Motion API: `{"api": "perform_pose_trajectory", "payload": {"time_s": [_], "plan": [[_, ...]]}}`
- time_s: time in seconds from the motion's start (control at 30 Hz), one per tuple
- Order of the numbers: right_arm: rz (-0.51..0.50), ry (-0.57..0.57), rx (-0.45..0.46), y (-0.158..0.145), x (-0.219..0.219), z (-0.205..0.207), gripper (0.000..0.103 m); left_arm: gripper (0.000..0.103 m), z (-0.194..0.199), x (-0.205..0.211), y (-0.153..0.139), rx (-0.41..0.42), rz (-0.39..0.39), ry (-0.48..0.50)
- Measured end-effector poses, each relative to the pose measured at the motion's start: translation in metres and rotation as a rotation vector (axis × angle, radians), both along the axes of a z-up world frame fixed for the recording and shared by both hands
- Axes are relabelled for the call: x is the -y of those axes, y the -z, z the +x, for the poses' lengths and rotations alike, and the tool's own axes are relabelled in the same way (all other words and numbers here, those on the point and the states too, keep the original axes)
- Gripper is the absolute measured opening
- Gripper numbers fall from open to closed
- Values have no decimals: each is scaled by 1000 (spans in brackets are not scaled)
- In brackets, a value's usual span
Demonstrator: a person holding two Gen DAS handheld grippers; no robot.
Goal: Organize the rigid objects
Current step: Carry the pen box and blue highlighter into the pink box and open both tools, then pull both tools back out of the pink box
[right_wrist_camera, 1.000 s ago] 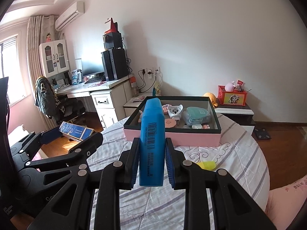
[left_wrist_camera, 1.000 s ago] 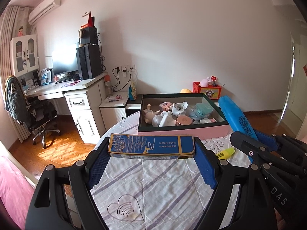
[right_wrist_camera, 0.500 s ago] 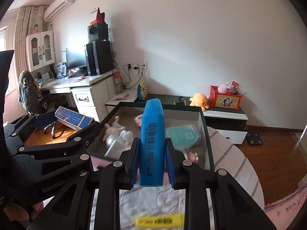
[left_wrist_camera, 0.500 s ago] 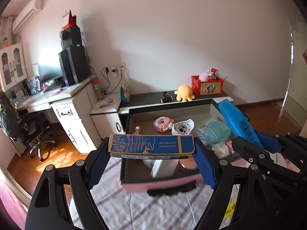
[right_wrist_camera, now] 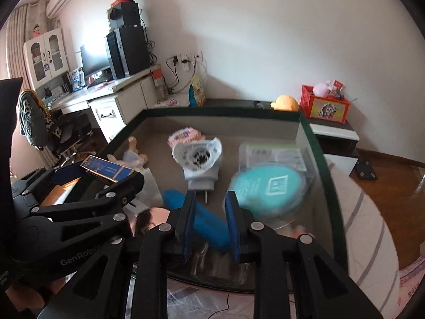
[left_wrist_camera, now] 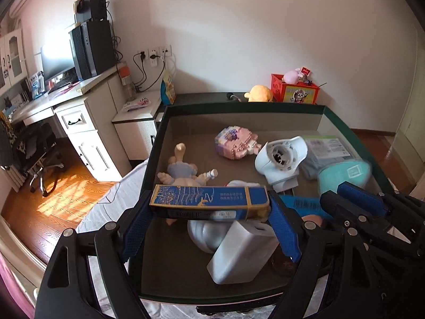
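My left gripper (left_wrist_camera: 209, 212) is shut on a flat dark blue box (left_wrist_camera: 209, 204) and holds it level over the near left part of the dark green tray (left_wrist_camera: 239, 106). That box also shows in the right wrist view (right_wrist_camera: 106, 169). My right gripper (right_wrist_camera: 211, 223) is open over the tray. A bright blue bottle (right_wrist_camera: 202, 218) lies blurred in the tray between its fingers, loose of the pads. A bit of the bottle shows in the left wrist view (left_wrist_camera: 302, 204).
The tray holds a doll (left_wrist_camera: 183, 170), a white plug-in device (left_wrist_camera: 281, 159), a teal round container (right_wrist_camera: 268, 188), a white power bank (left_wrist_camera: 241, 255) and a pink block toy (left_wrist_camera: 236, 146). A low cabinet with a red box (right_wrist_camera: 325, 105) stands behind; a desk (right_wrist_camera: 106, 98) stands left.
Both grippers moved forward and down over the tray. My right gripper opened and the blue bottle dropped from upright into the tray. The left still holds the dark blue box.
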State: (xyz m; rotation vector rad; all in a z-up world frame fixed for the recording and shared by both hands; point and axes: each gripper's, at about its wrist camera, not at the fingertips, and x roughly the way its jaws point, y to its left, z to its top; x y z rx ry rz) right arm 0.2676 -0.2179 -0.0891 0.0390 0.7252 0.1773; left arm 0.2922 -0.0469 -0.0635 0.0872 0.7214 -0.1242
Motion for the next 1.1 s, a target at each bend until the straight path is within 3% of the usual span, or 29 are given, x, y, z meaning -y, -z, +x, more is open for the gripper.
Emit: {"api": "perform_pose_trajectory", "payload": {"time_s": [0.1, 0.23, 0.37, 0.5, 0.87, 1.1], "plan": [[19, 20, -7, 3, 7, -2, 36, 93, -4, 0, 2, 34, 21, -10], [47, 50, 6, 0, 17, -7, 50, 97, -7, -7, 0, 38, -33, -3], [89, 62, 38, -5, 25, -14, 65, 99, -11, 1, 5, 46, 23, 6], [112, 74, 67, -11, 29, -18, 83, 103, -15, 2, 4, 61, 25, 19], [121, 74, 103, -12, 30, -19, 83, 103, -24, -5, -6, 117, 28, -10], [118, 61, 130, -26, 29, -33, 83, 103, -66, -27, -34, 139, -18, -51]]}}
